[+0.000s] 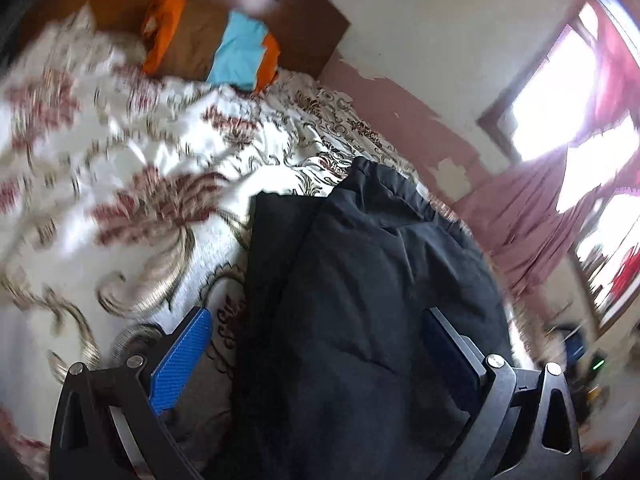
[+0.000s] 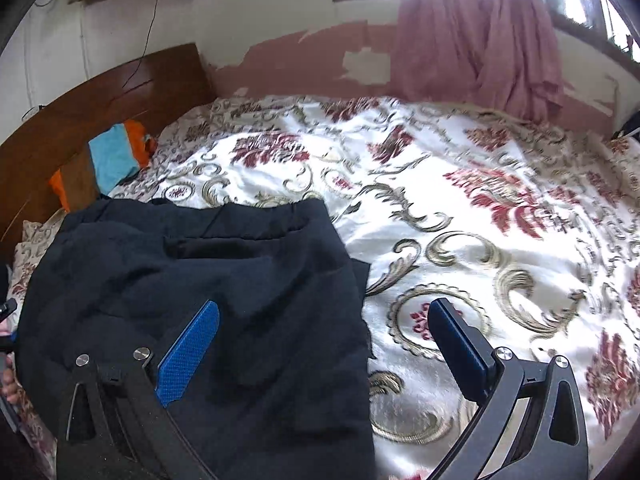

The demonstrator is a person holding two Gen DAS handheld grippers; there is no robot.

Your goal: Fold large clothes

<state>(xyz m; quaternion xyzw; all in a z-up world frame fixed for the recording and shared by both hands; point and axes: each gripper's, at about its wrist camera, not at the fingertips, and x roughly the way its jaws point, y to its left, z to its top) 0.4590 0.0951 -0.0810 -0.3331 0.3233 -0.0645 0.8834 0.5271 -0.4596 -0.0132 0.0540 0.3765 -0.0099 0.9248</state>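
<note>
Left wrist view shows the left gripper with its two blue-padded fingers spread wide, and the dark garment lies between them without being pinched. The garment is black or very dark navy and it rests on the bed cover, a white cloth with red flowers and beige scrolls. In this view the garment runs from the bottom of the picture up toward the middle, and its far end shows a gathered band, like an elastic waist. The left part of the picture is blurred. At the head of the bed stands a brown wooden headboard, and against it leans a pillow with orange, brown and light blue parts. On the right a bright window is seen with a pink curtain hanging near it. In the right wrist view the right gripper is also wide open; its left finger is over the garment and its right finger is over the bare bed cover, with the garment's right edge between the two fingers. Here the garment lies flat with some wrinkles on the left side of the bed, its waist band toward the far side, near the pillow. The pink curtain hangs behind the bed, under the window.
</note>
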